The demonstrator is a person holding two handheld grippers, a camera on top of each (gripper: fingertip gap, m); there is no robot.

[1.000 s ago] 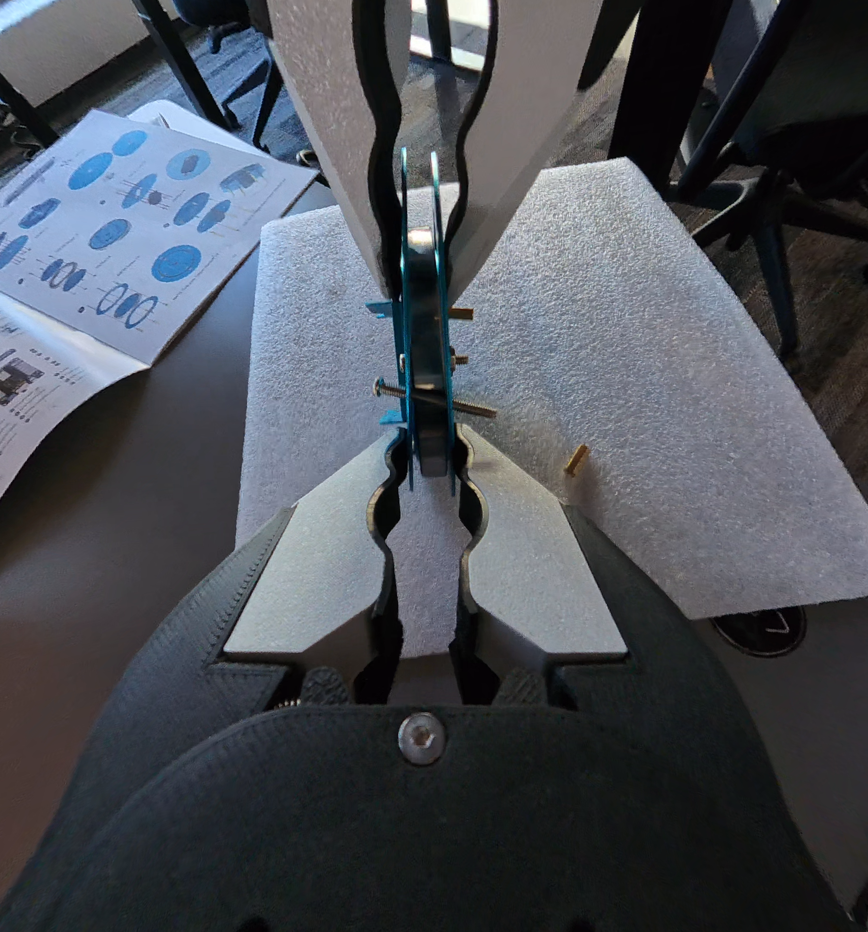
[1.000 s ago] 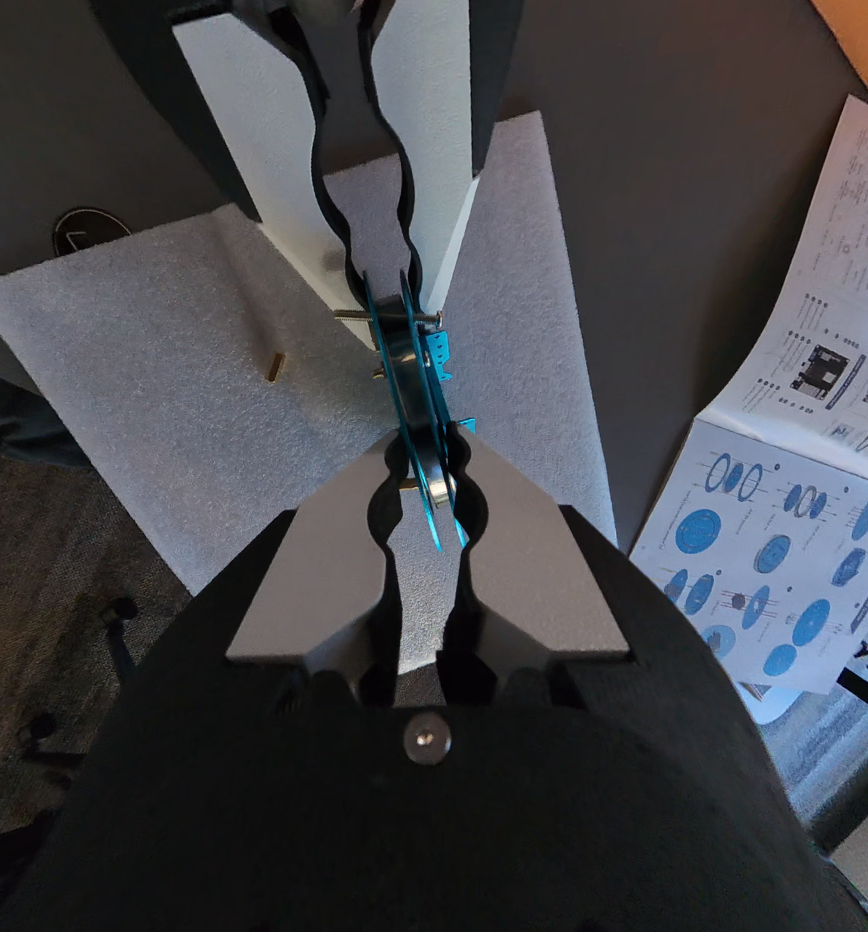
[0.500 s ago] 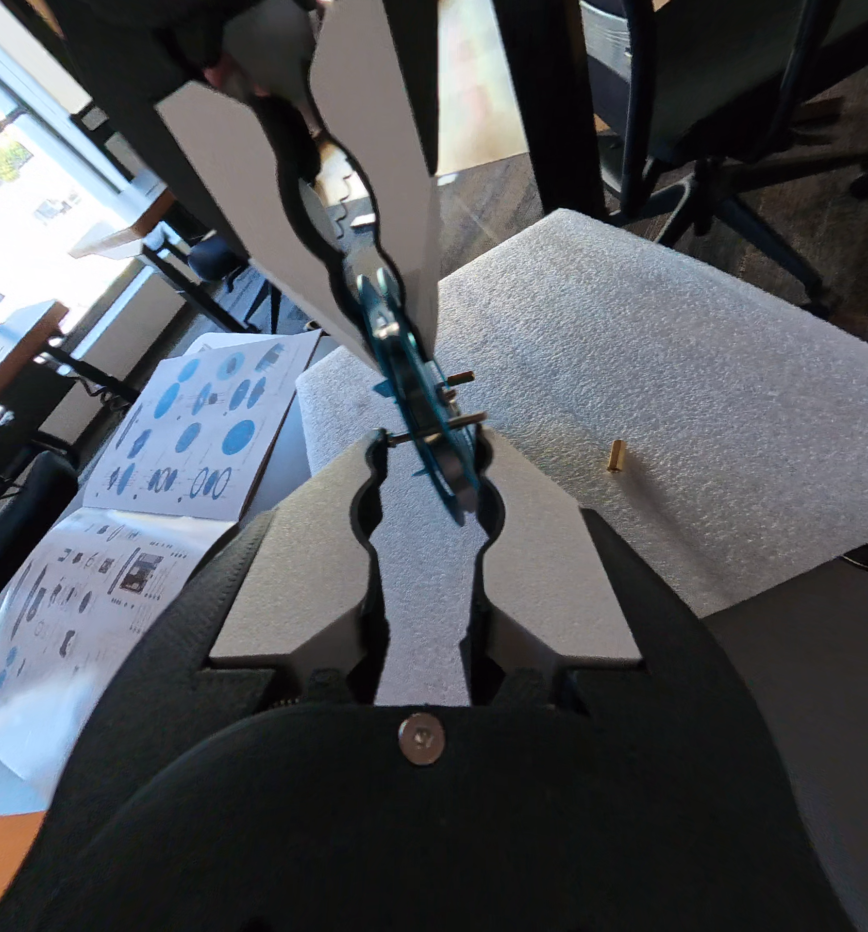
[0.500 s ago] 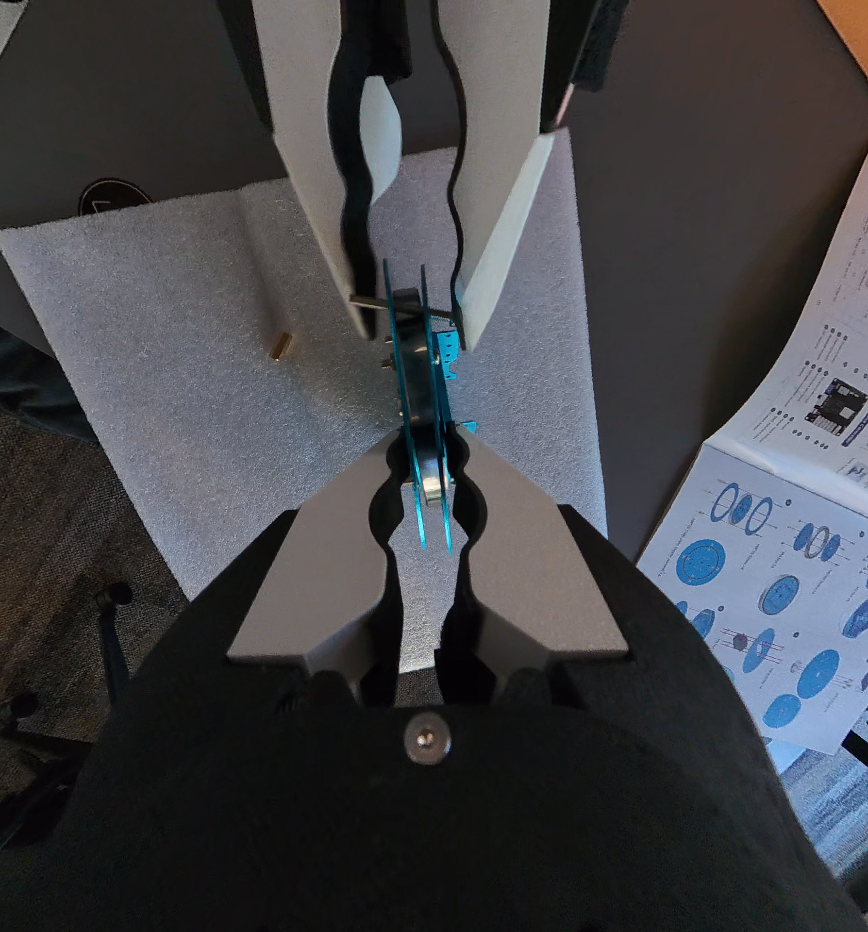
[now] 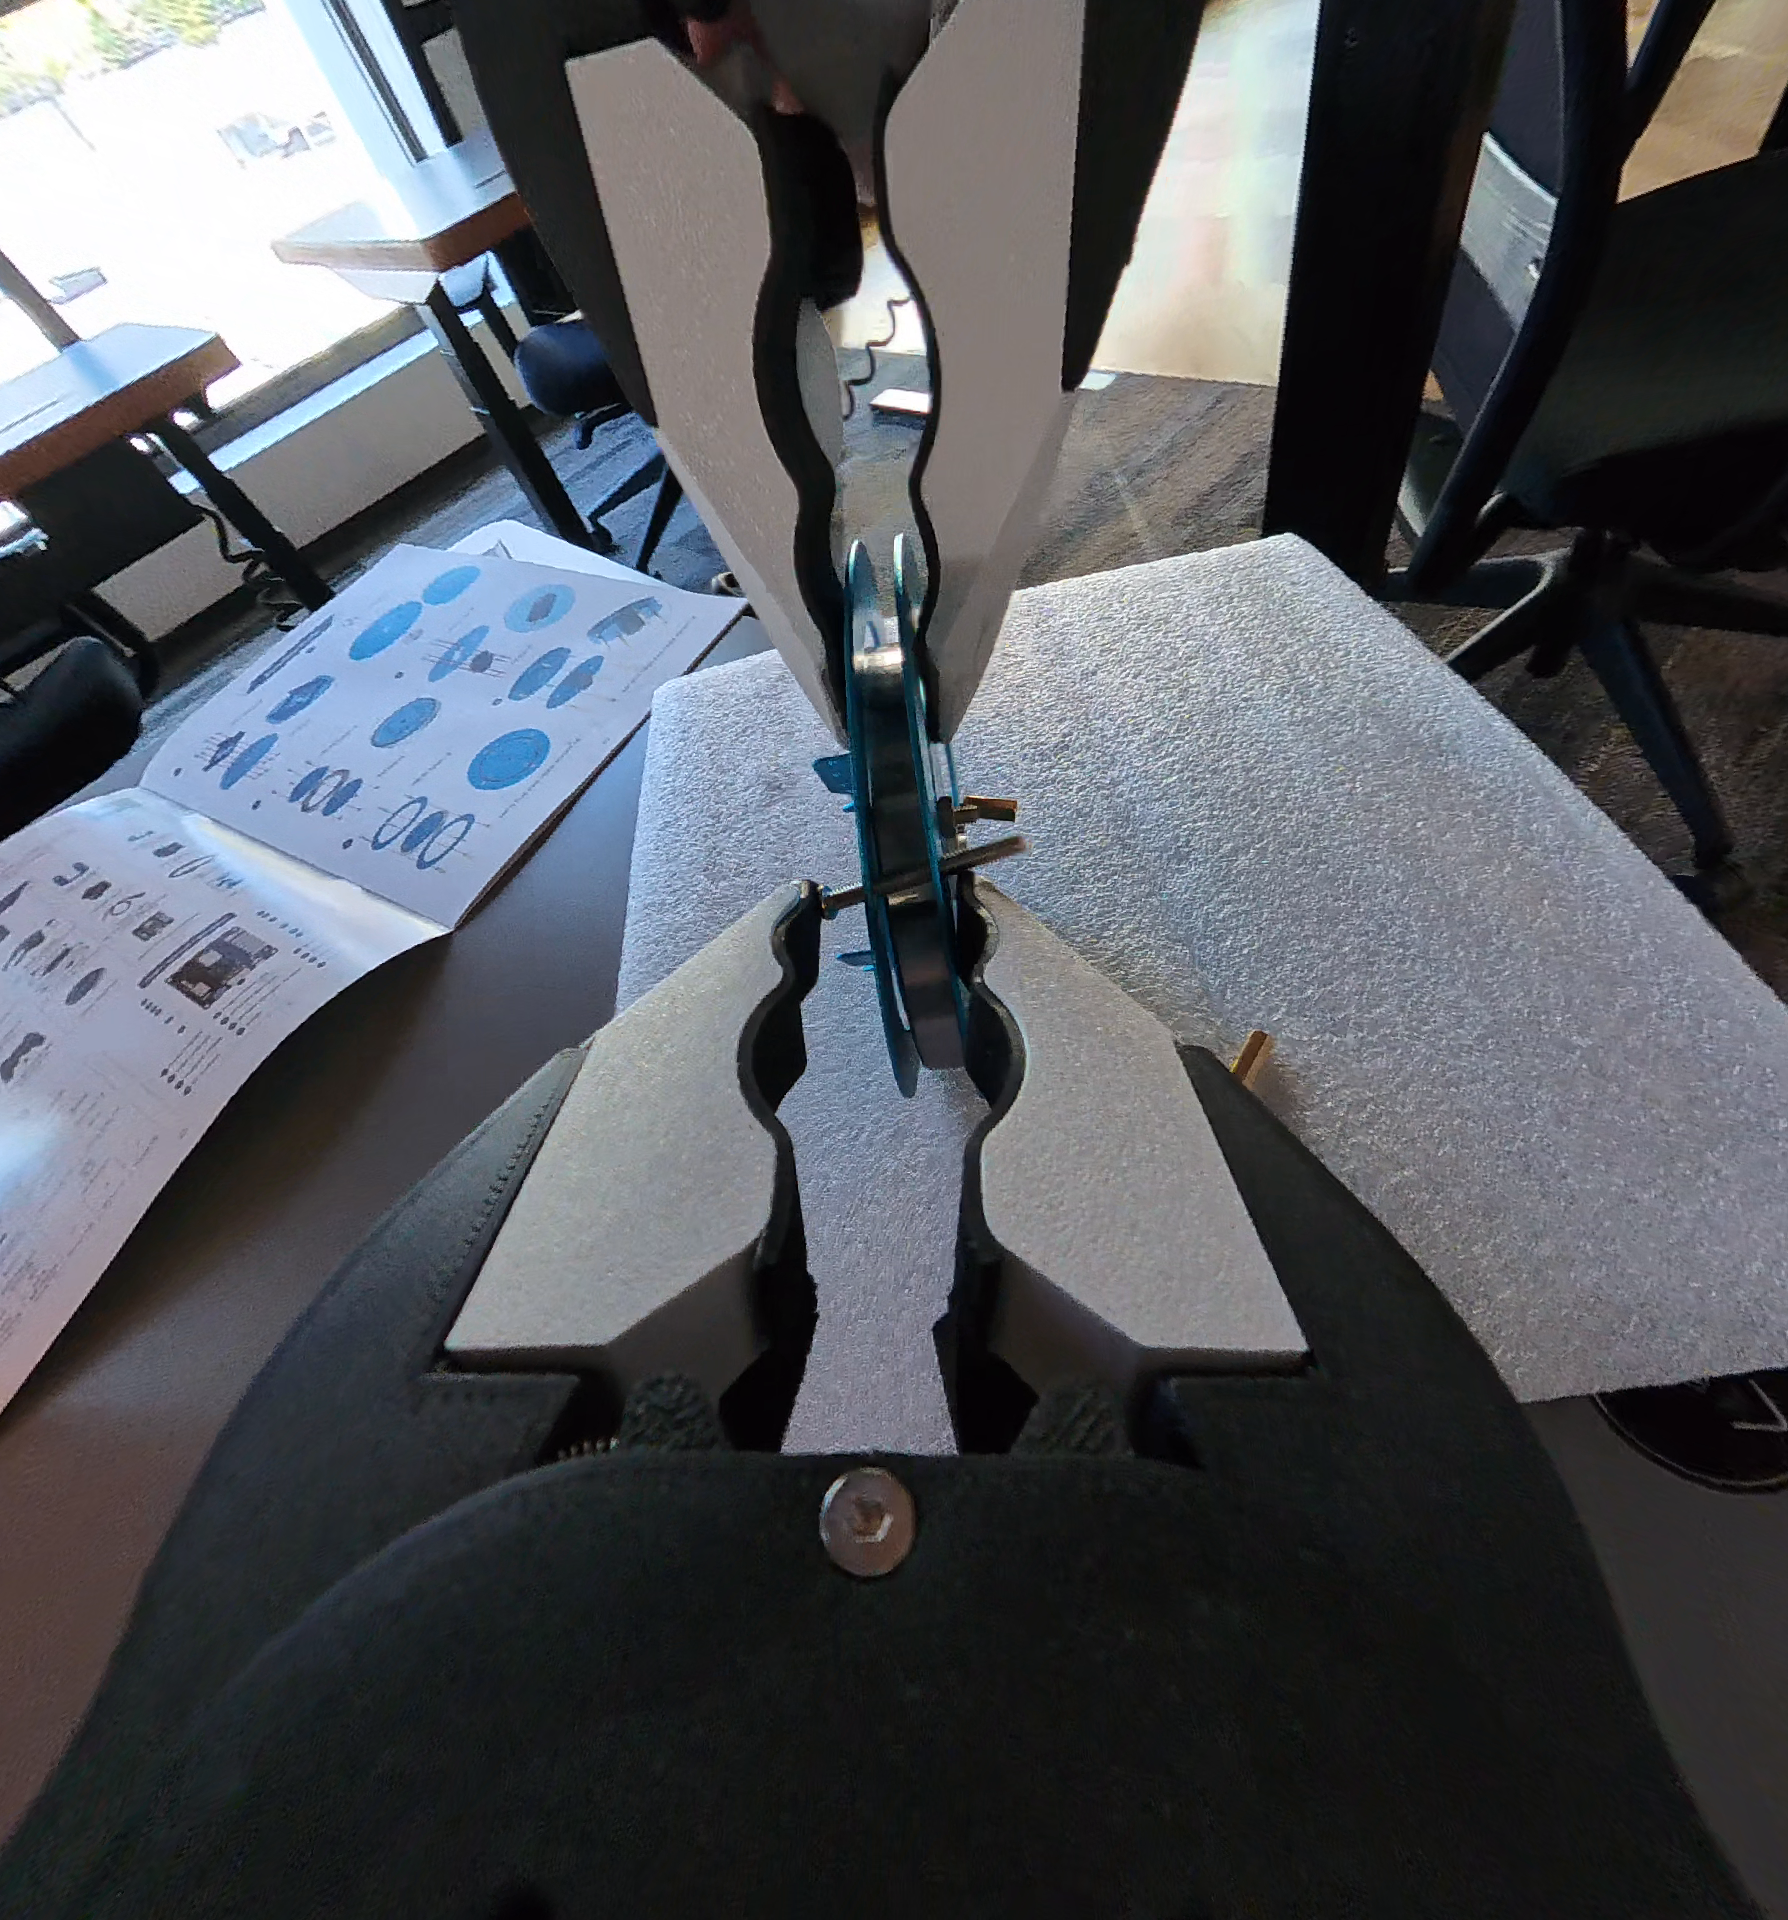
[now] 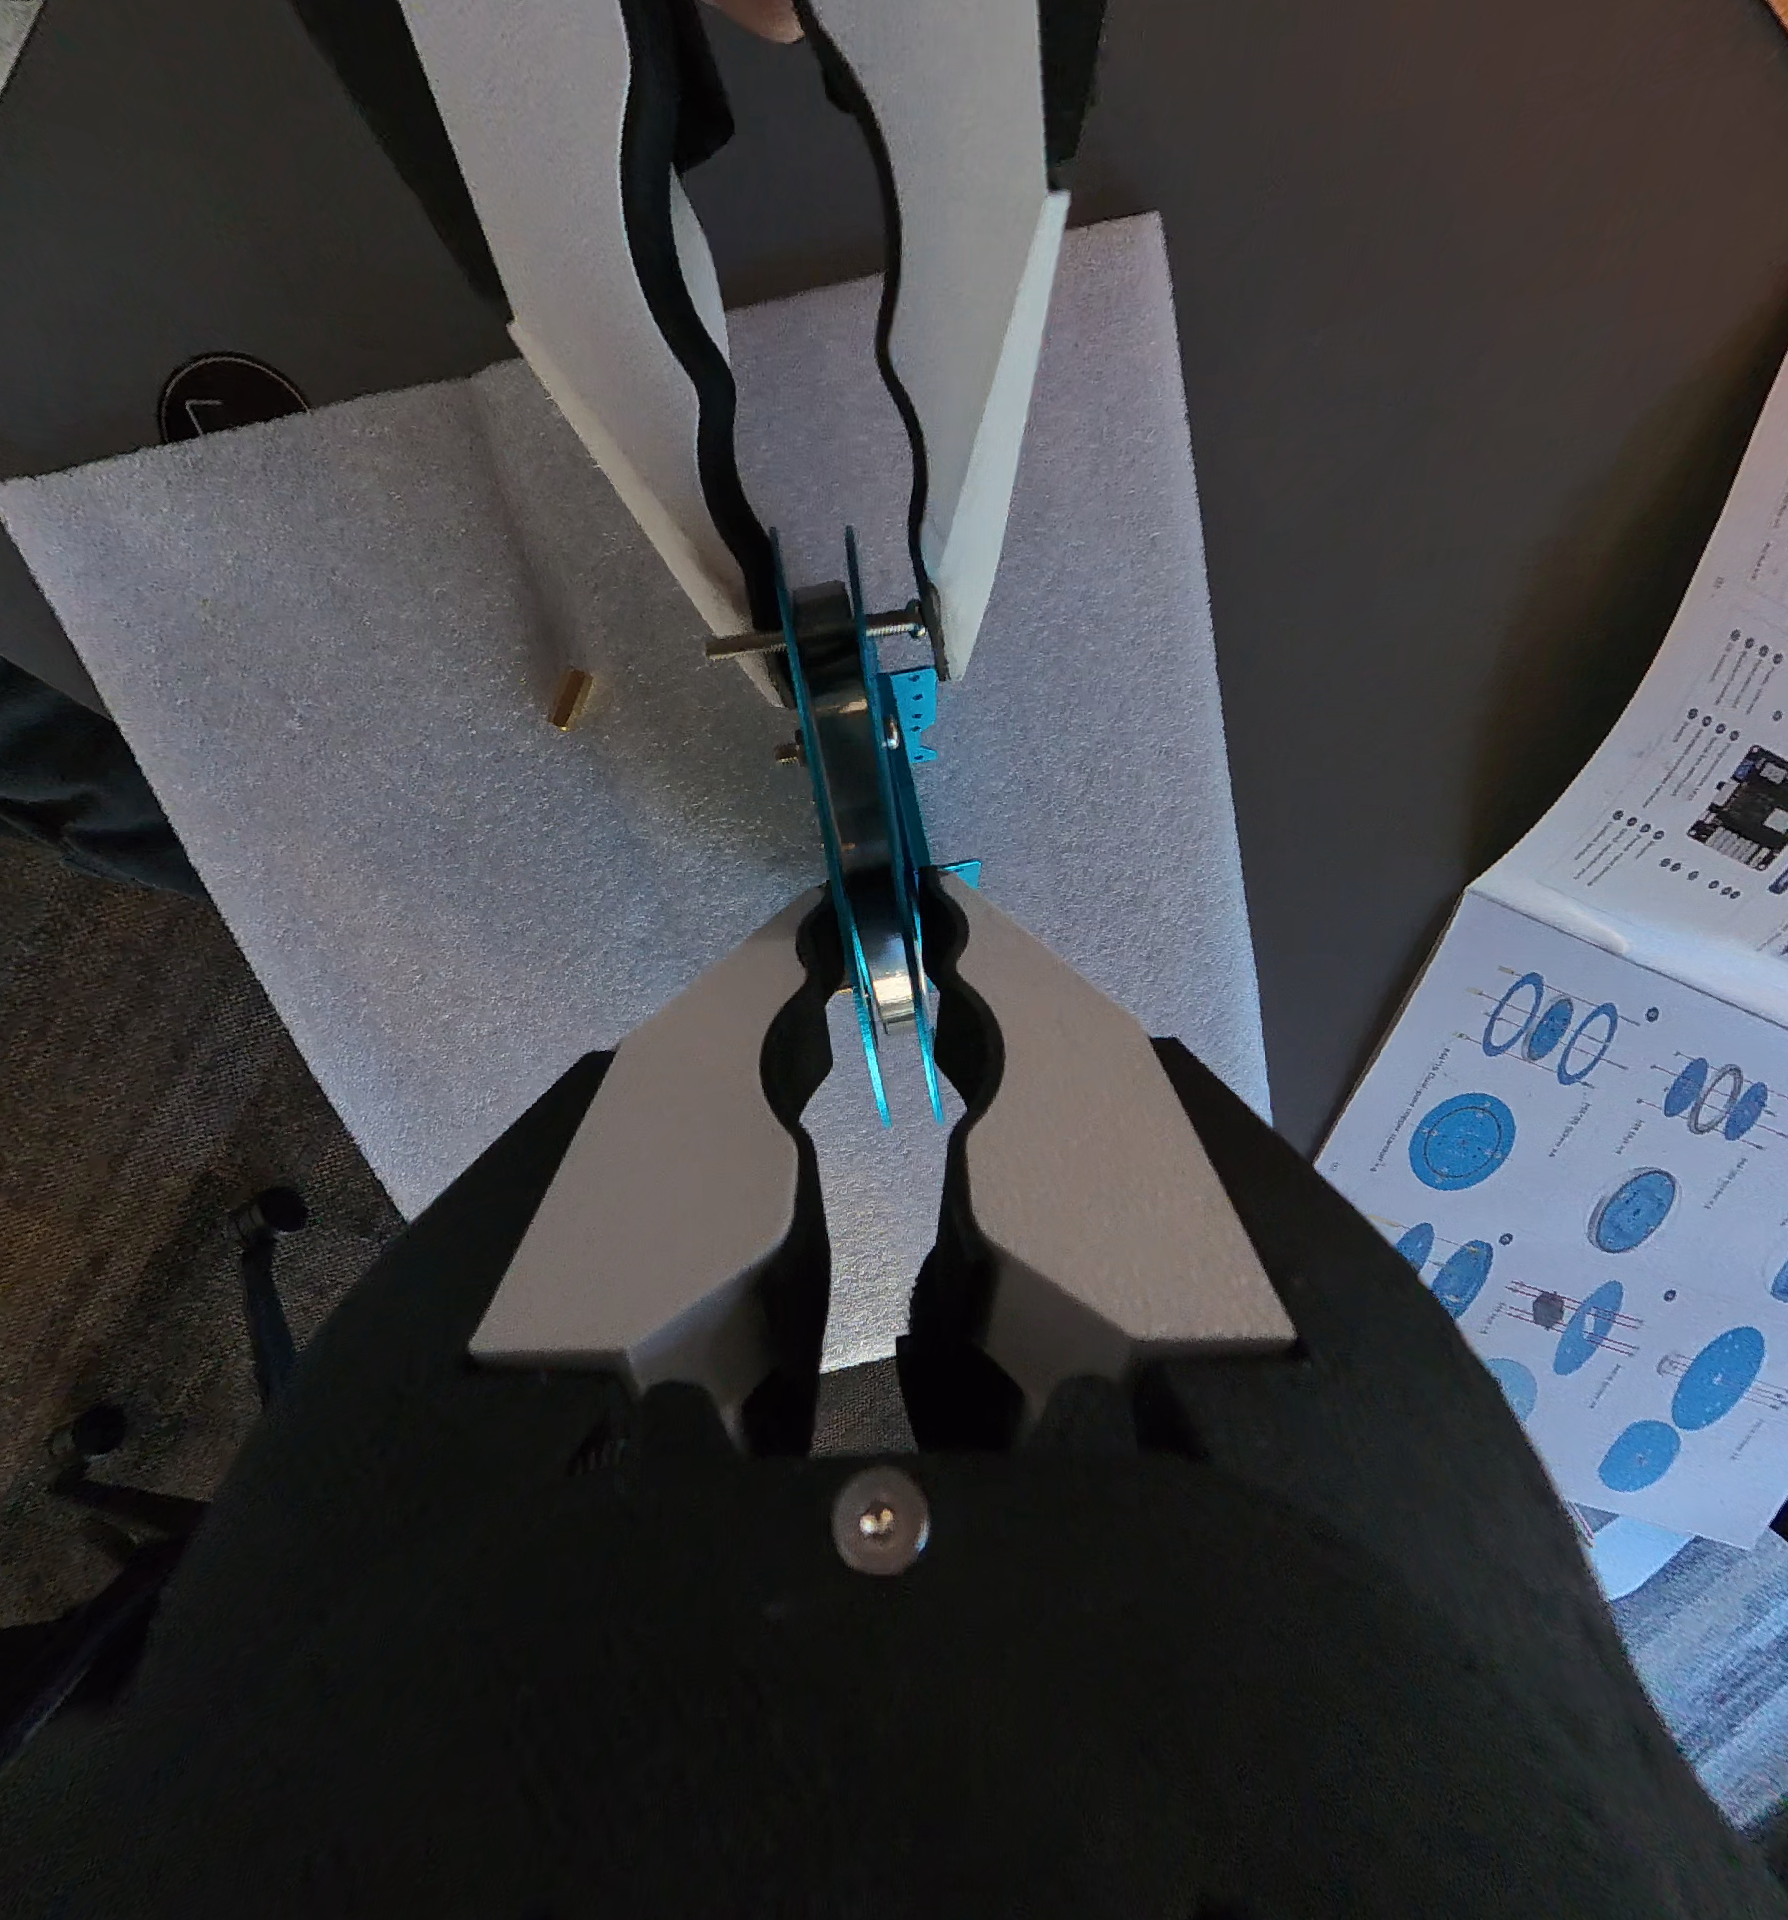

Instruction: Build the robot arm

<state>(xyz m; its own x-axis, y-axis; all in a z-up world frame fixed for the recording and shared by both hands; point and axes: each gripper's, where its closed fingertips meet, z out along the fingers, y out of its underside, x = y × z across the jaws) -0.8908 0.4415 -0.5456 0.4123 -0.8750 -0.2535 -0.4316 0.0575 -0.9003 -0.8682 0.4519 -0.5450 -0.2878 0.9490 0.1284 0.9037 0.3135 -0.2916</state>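
1. My left gripper (image 5: 895, 920) has its fingers partly apart, set around the near end of a blue disc assembly (image 5: 905, 831) — two thin blue metal plates held edge-on with a silver ring between them.
2. My left fingers (image 5: 1051, 1060) do not pinch the plates. The head of a long screw (image 5: 926, 873) that passes through both plates touches the tip of one finger; the other finger lies just beside the plate edge.
3. My right gripper (image 6: 874, 914) is closed on the opposite end of the same assembly (image 6: 848, 748); both plate edges sit between its fingertips, with the black wavy pads pressed against them.
4. The assembly hangs in the air between my two grippers, above a white foam sheet (image 5: 1285, 852) laid on a dark grey table (image 6: 1441, 364).
5. Small blue brackets (image 6: 916, 717) and a brass standoff (image 5: 983, 805) stick out from the plates' sides.
6. A loose brass standoff (image 6: 570, 702) lies on the foam, well apart from the assembly.
7. An open instruction booklet (image 5: 277, 790) with blue part drawings lies on the table beside the foam.
8. Past the table edge there are office chairs (image 5: 1648, 416) on carpet, and wooden-topped desks (image 5: 69, 405) by a bright window.
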